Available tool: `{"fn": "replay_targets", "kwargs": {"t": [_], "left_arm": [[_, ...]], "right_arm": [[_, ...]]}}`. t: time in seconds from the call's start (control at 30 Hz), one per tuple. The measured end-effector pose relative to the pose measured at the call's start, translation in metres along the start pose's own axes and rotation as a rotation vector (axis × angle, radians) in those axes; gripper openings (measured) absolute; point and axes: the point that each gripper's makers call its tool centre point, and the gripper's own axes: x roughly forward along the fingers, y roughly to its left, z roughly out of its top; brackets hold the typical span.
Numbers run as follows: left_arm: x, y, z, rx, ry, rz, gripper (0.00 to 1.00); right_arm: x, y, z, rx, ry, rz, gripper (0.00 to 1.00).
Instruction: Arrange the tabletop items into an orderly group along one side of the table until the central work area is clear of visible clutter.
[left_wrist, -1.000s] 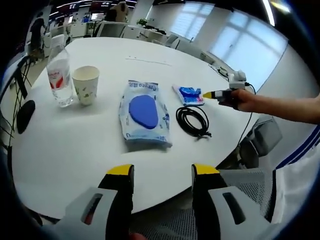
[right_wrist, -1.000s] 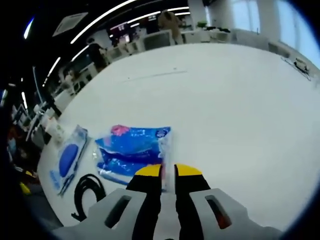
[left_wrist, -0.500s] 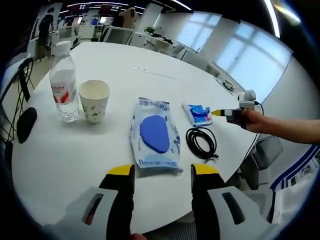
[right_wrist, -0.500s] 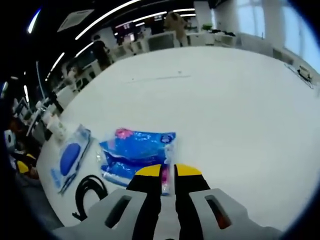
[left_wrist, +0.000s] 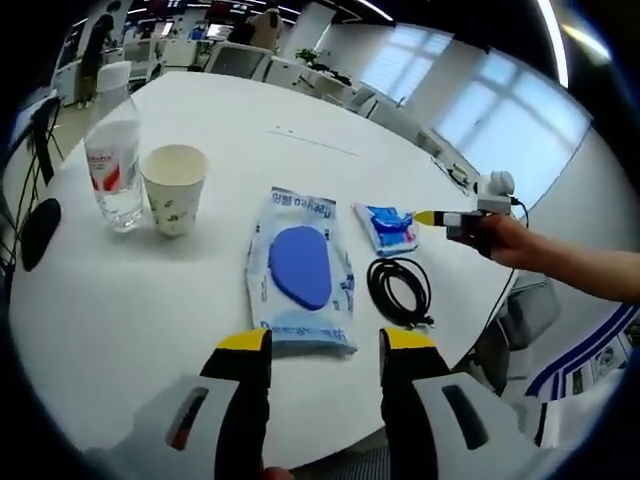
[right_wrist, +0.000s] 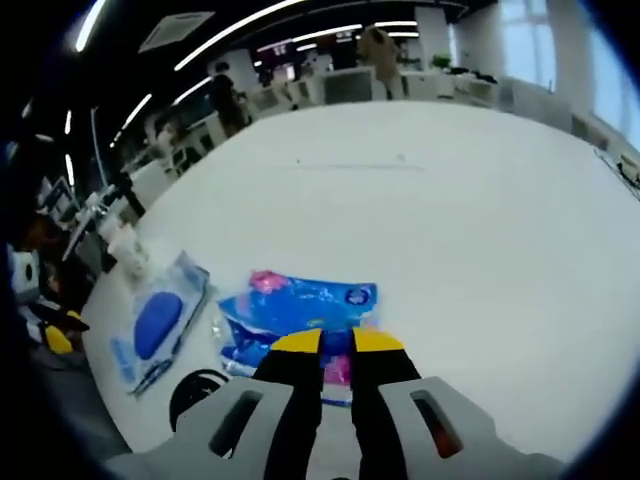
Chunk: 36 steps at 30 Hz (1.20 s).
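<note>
Tabletop items sit in a loose row on a round white table (left_wrist: 220, 120) in the left gripper view. From one end: a clear plastic water bottle (left_wrist: 110, 160) with a red and white label, its lettering too small to read, then a paper cup (left_wrist: 173, 188) with a small printed pattern just beside it. Near the middle lies a flat pack of wet wipes (left_wrist: 300, 270) with a blue oval flap and blurred blue writing along its far edge. Beyond it sit a small blue packet (left_wrist: 390, 226) and, nearer the table edge, a coiled black cable (left_wrist: 401, 290). The left gripper (left_wrist: 325, 345) hangs above the near edge, its yellow-tipped jaws wide apart and empty. A person's hand (left_wrist: 500, 236) brings the right gripper (left_wrist: 430, 217) in, its yellow tip at the blue packet.

From the right gripper view, the right gripper (right_wrist: 337, 343) has its jaws nearly together, pinching the near edge of the blue packet (right_wrist: 300, 310). The wet wipes (right_wrist: 160, 322) and black cable (right_wrist: 195, 390) lie off to one side.
</note>
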Motion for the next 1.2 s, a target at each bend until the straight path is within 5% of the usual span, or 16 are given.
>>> {"fn": "replay_targets", "kwargs": {"t": [0.5,1.2], "left_arm": [[0.012,0.001,-0.033,-0.106,0.043,0.034,0.39],[0.007,0.001,-0.054,-0.112,0.073,0.055,0.37]], "right_arm": [[0.015,0.04,0.006,-0.109,0.025,0.078,0.08],[0.053,0.115,0.007,-0.324,0.1,0.248,0.14]]}}
